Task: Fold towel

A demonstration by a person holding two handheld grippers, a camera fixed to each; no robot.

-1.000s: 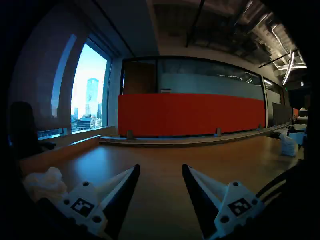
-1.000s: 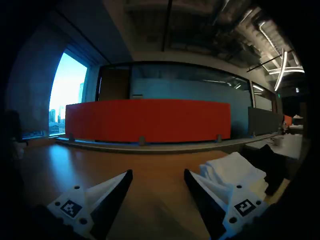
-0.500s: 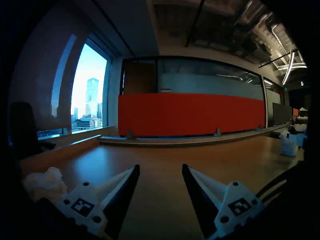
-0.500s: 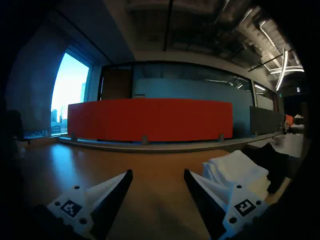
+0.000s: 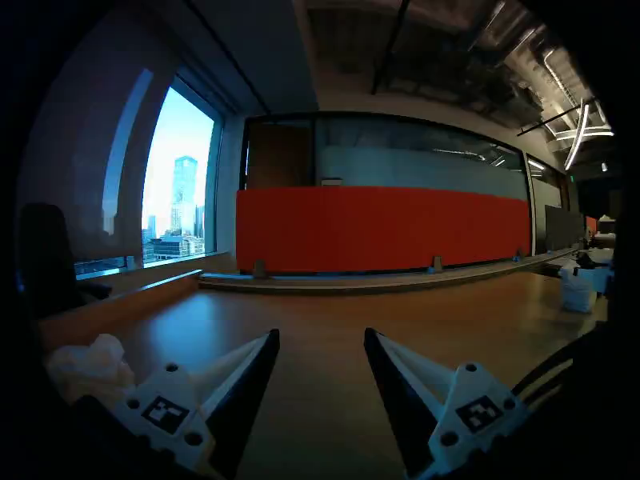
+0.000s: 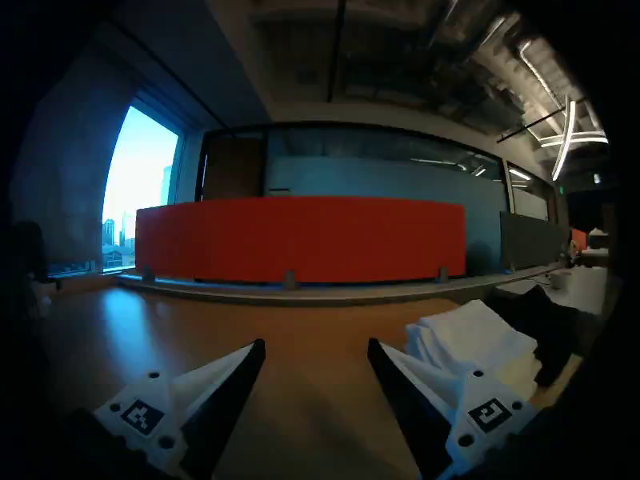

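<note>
In the left gripper view the left gripper [image 5: 320, 332] hangs low over the wooden table [image 5: 320, 308] with its fingers [image 5: 244, 380] spread wide and empty, and a crumpled white towel [image 5: 88, 370] lies near on the left. It looks light, limp and easy to bunch, so I judge a pinch at a free corner or hem best. In the right gripper view the right gripper [image 6: 315, 342] is likewise wide open and empty, a stack of folded white towels [image 6: 472, 336] lying near on its right.
</note>
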